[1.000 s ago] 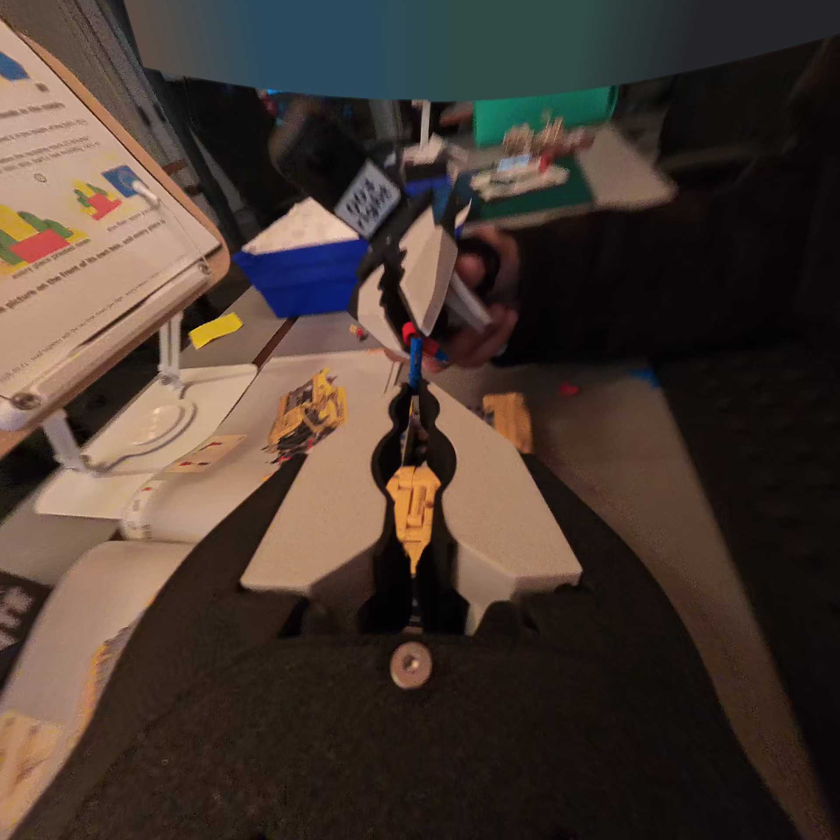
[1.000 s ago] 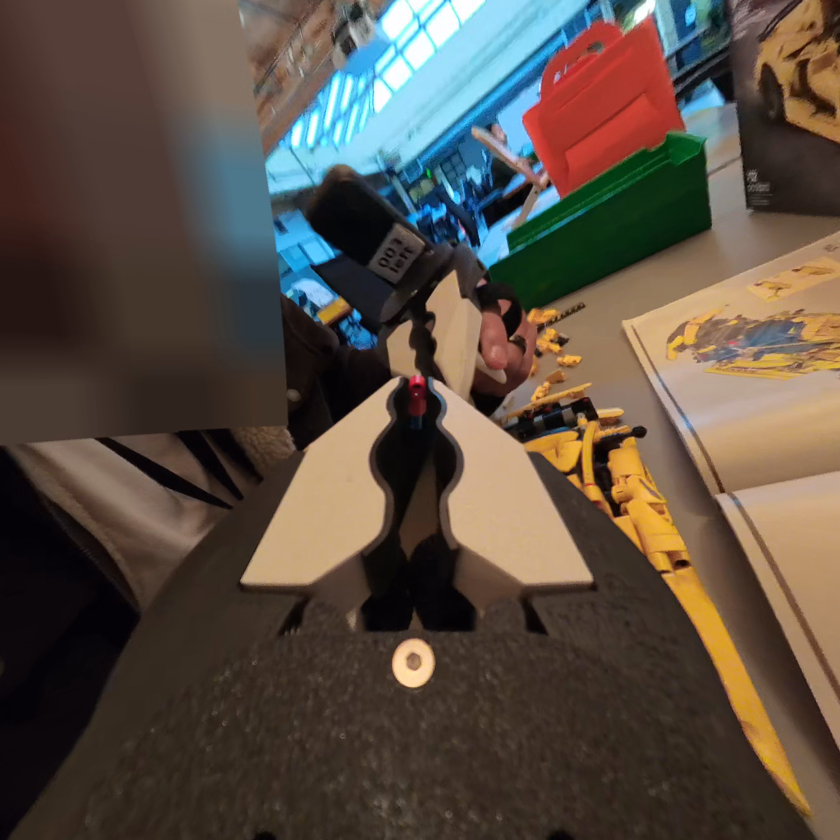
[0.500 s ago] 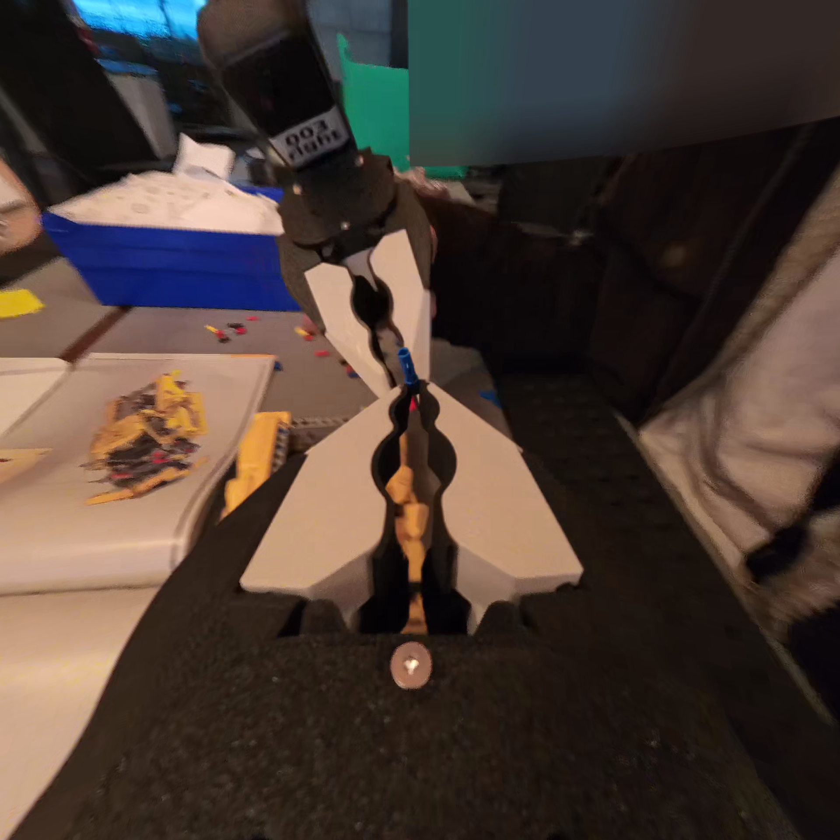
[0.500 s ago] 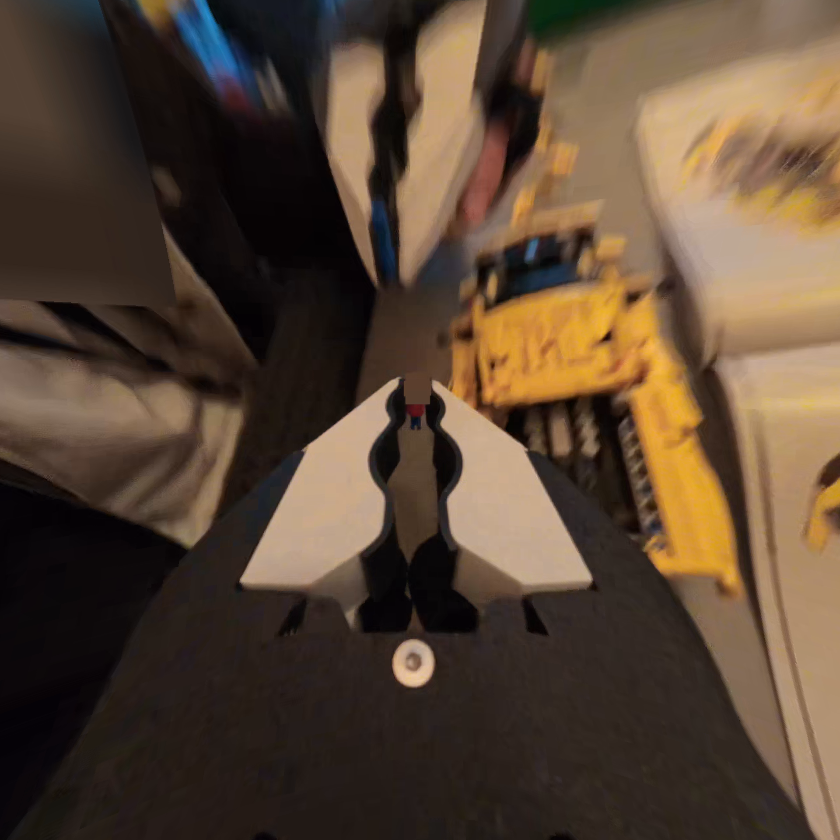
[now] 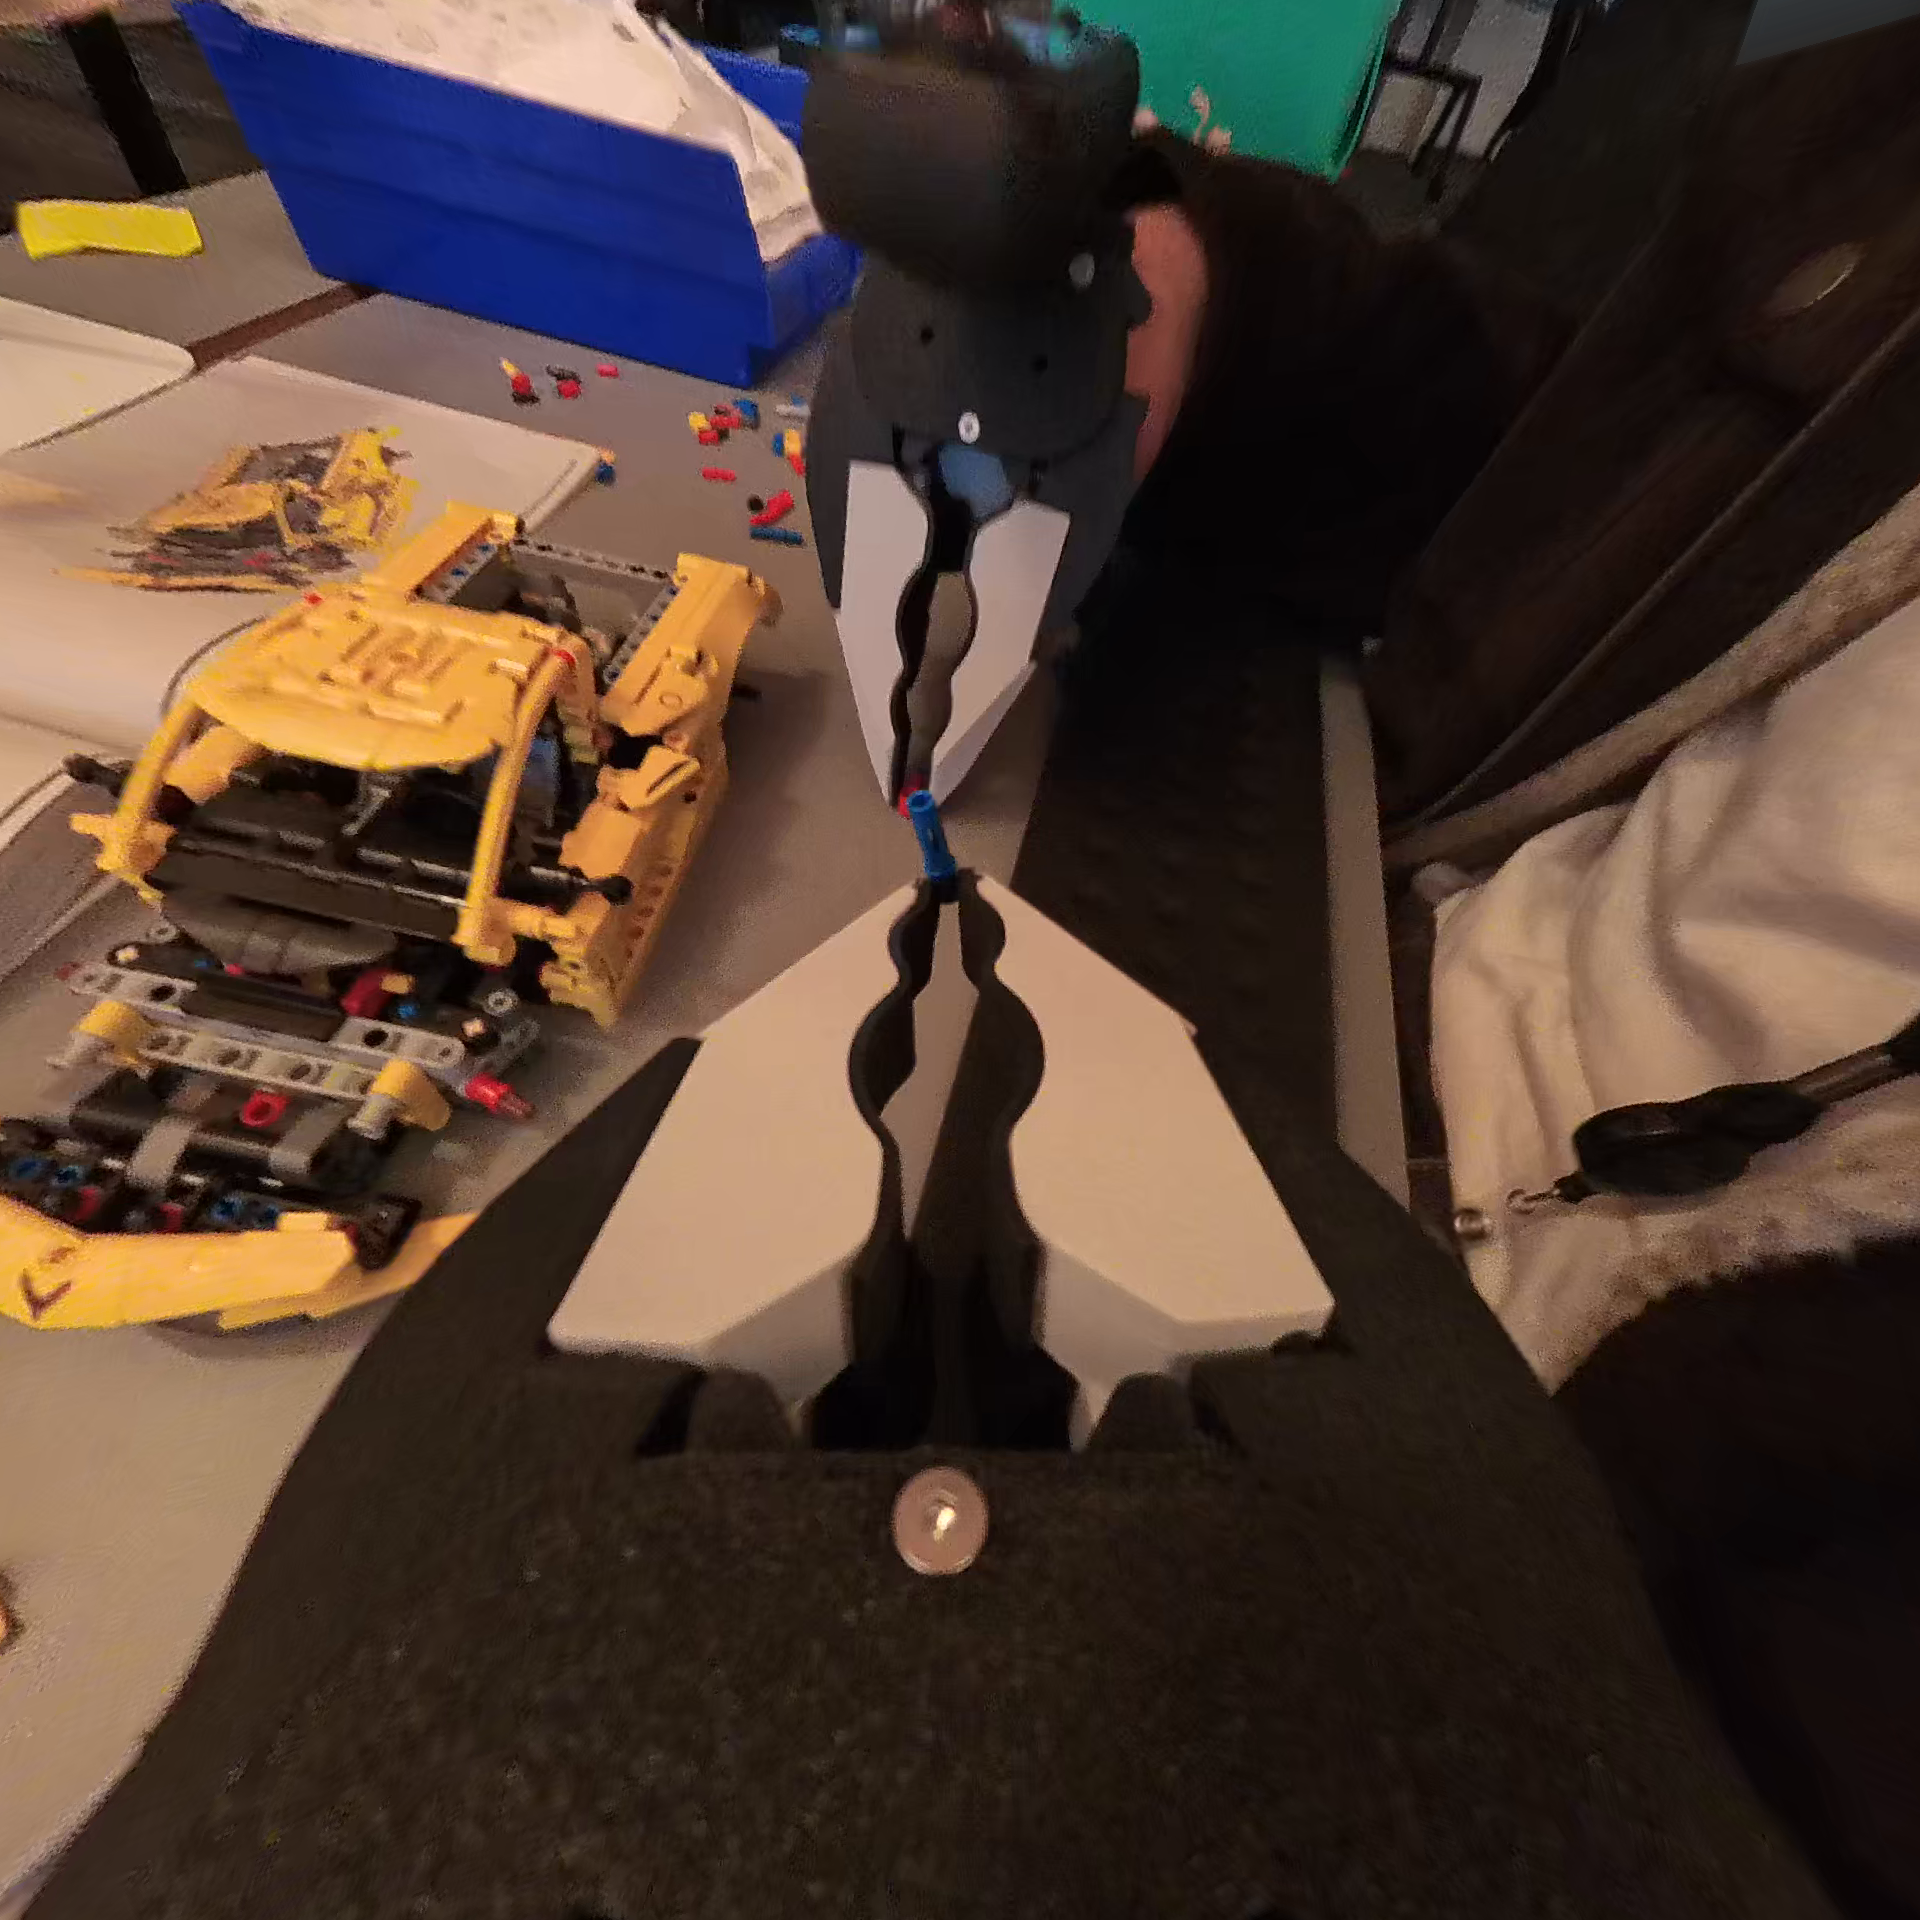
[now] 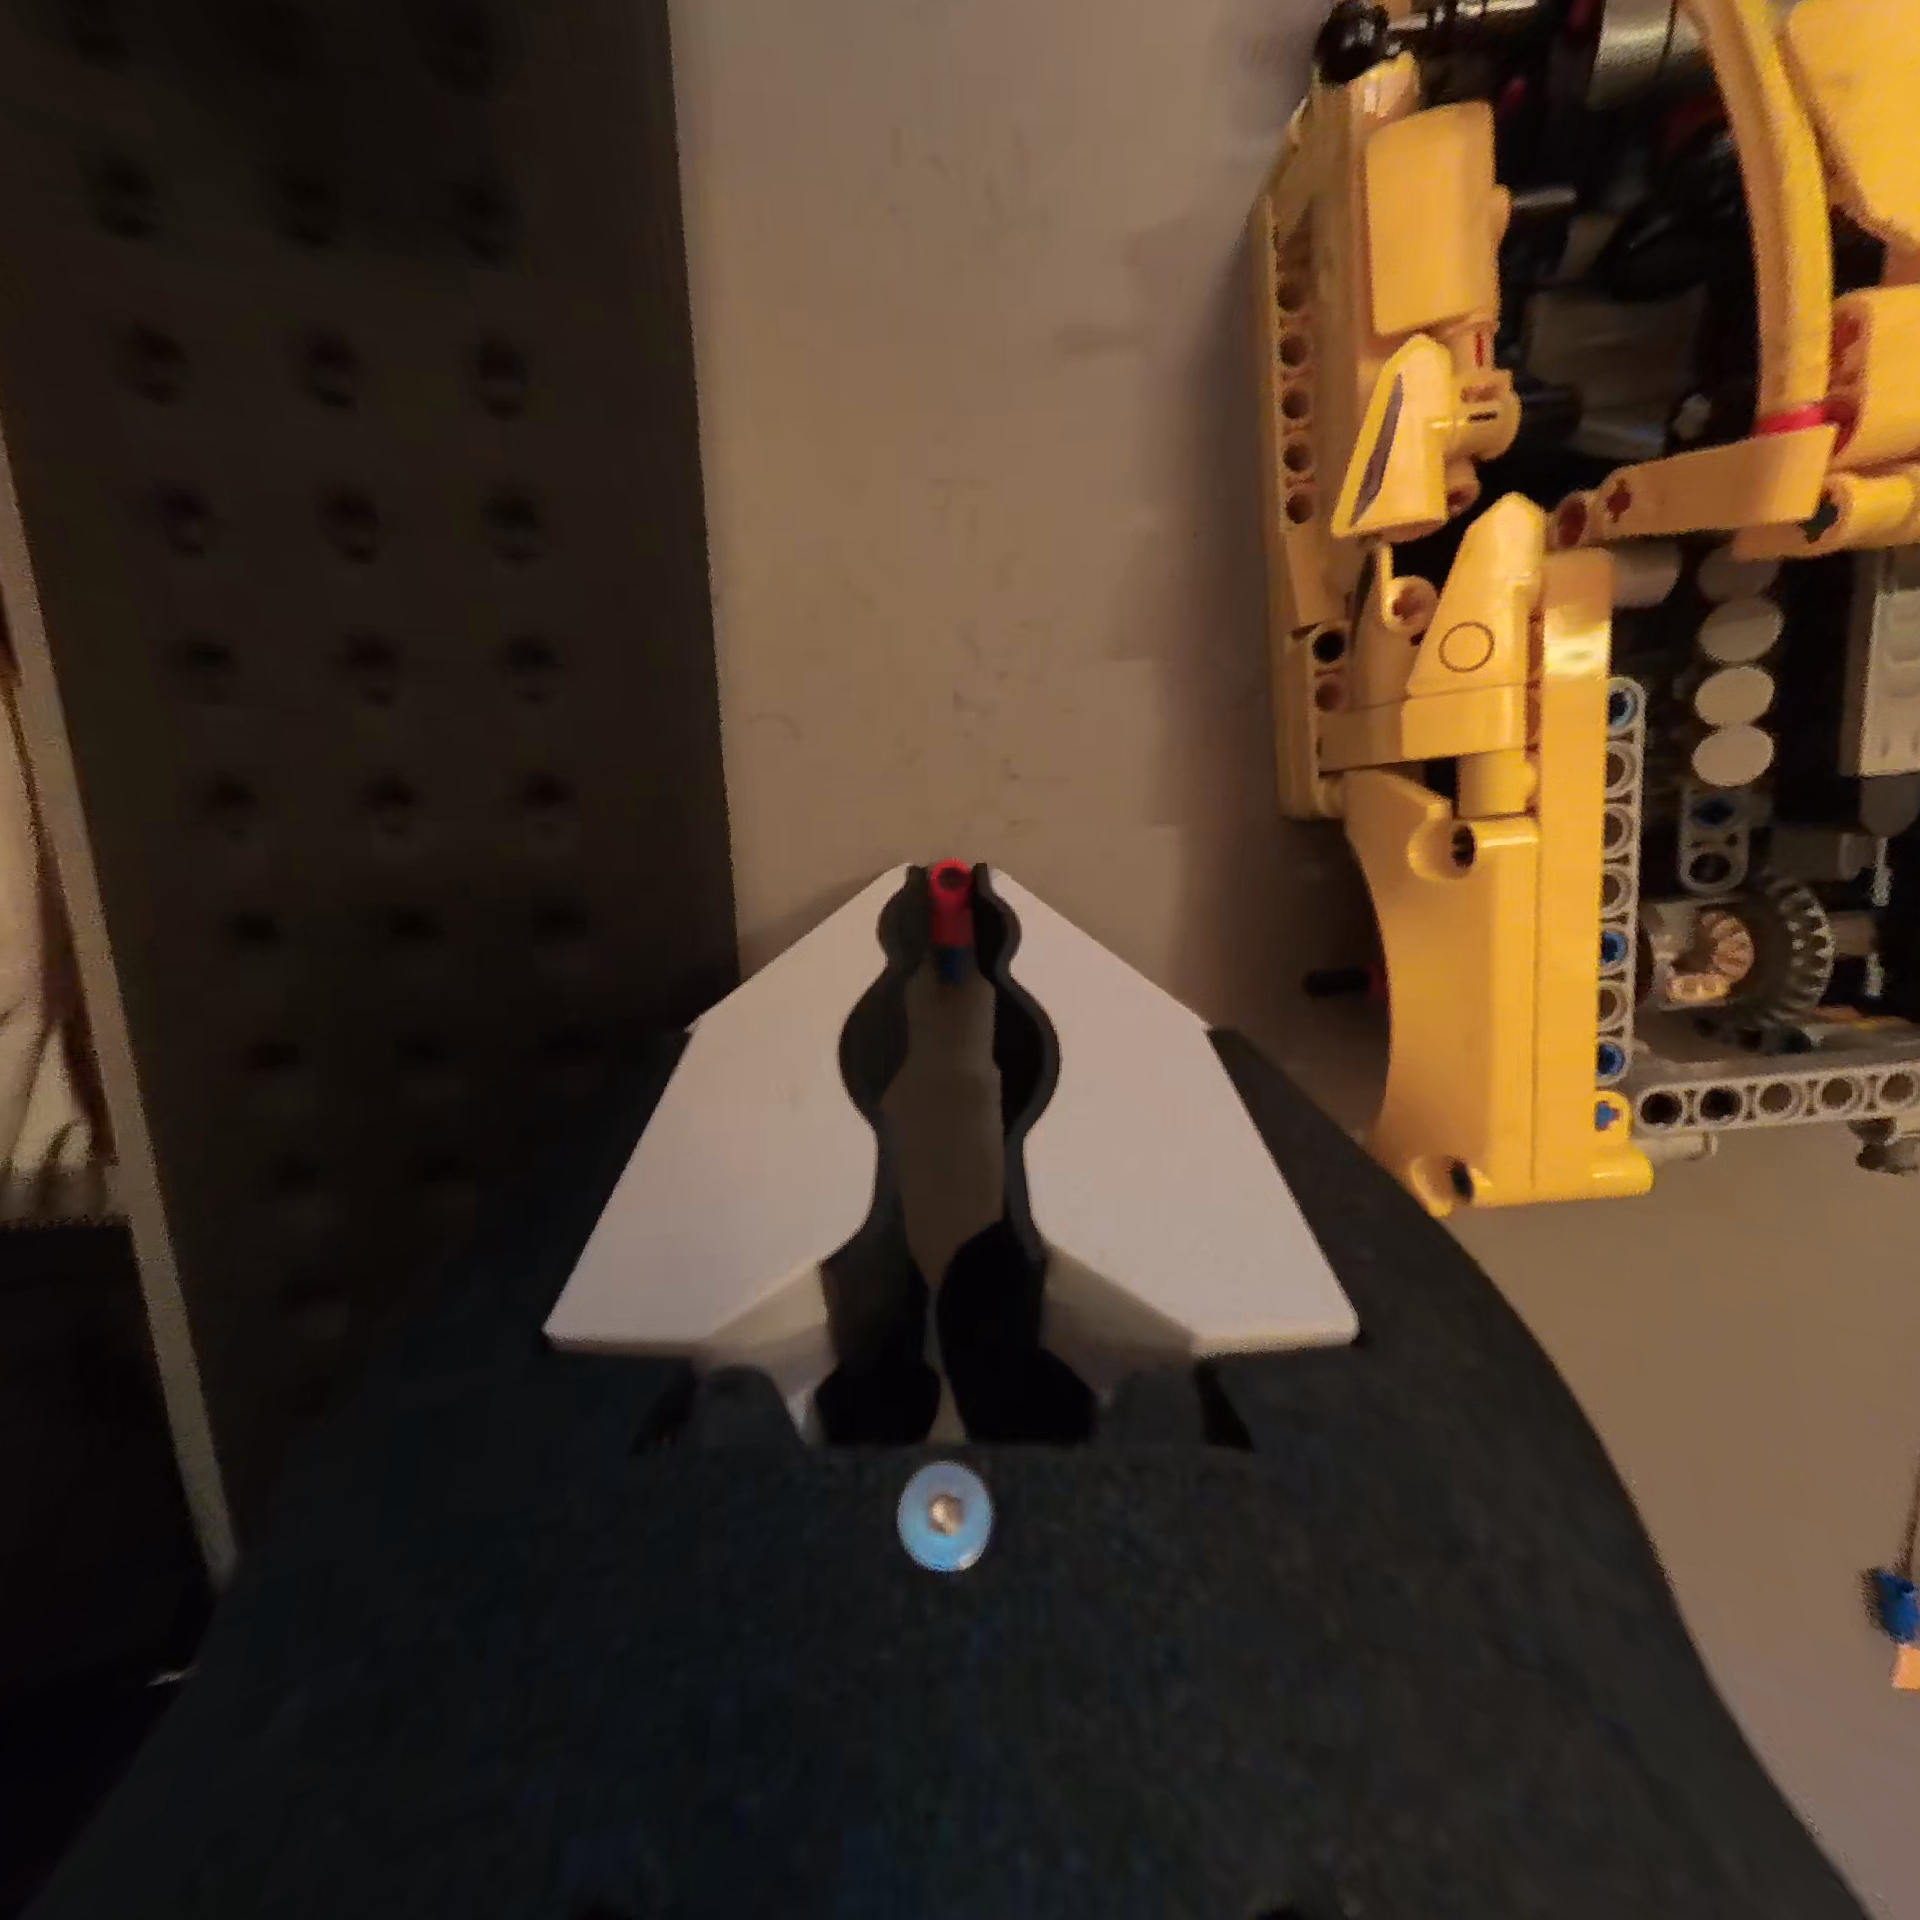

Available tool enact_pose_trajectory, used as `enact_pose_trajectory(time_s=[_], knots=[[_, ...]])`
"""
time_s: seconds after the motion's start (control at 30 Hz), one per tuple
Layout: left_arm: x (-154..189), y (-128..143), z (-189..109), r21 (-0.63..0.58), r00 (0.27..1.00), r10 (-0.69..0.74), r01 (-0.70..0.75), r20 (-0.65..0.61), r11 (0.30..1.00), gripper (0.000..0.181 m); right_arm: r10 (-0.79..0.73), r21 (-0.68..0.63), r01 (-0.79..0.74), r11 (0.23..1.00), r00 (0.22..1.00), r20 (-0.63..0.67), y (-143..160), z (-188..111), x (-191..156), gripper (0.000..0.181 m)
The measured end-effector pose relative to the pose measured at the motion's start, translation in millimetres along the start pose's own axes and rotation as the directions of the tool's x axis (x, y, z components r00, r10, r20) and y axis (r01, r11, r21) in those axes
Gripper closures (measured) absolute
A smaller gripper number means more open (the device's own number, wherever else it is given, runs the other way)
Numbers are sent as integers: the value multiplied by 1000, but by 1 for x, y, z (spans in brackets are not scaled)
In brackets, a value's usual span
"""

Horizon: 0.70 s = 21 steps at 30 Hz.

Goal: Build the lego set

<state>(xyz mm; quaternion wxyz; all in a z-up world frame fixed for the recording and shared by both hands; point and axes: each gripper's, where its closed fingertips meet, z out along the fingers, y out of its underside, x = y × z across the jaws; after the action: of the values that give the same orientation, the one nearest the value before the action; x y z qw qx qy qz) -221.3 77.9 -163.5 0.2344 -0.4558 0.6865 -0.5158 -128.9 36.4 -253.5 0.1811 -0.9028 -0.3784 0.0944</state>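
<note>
My left gripper point(image 5: 940, 888) is shut on a small blue pin point(image 5: 928, 836) that sticks out past its tips. My right gripper point(image 5: 914, 774) comes down from above, tip to tip with it, and the blue pin's end nearly touches it. In the right wrist view my right gripper point(image 6: 948, 883) is shut on a red pin point(image 6: 948, 902) with a bit of blue behind it. The part-built yellow lego car point(image 5: 395, 779) stands on the grey table to the left of both grippers. It also shows in the right wrist view point(image 6: 1507, 727), on the right.
An open instruction booklet point(image 5: 260, 509) lies behind the car. A blue bin point(image 5: 520, 177) stands at the back, with loose small pieces point(image 5: 748, 436) in front of it. A black perforated mat point(image 6: 364, 623) runs along the table edge. A person's pale clothing point(image 5: 1662, 987) is at right. The gap from one gripper's tips to the other's is roughly 15 centimetres.
Both grippers have swung down toward the table beside the car. The right gripper now points straight down at the table. Both still hold their pins, tips close together.
</note>
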Motion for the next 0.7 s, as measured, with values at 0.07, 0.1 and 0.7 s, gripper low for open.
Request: enact_pose_trajectory(time_s=[0.07,0.1,0.7], knots=[[5,8,5,-8,1000,15,-15,5,1000,177,48,16,-48,999,999,20,0,-5,-3,160],[9,13,8,-17,1000,26,-26,-9,1000,177,78,36,-79,996,997,25,-1,-11,-4,158],[16,37,27,-183,974,223,-214,30,960,177,133,551,-236,801,966,221,-111,-25,-50,178]])
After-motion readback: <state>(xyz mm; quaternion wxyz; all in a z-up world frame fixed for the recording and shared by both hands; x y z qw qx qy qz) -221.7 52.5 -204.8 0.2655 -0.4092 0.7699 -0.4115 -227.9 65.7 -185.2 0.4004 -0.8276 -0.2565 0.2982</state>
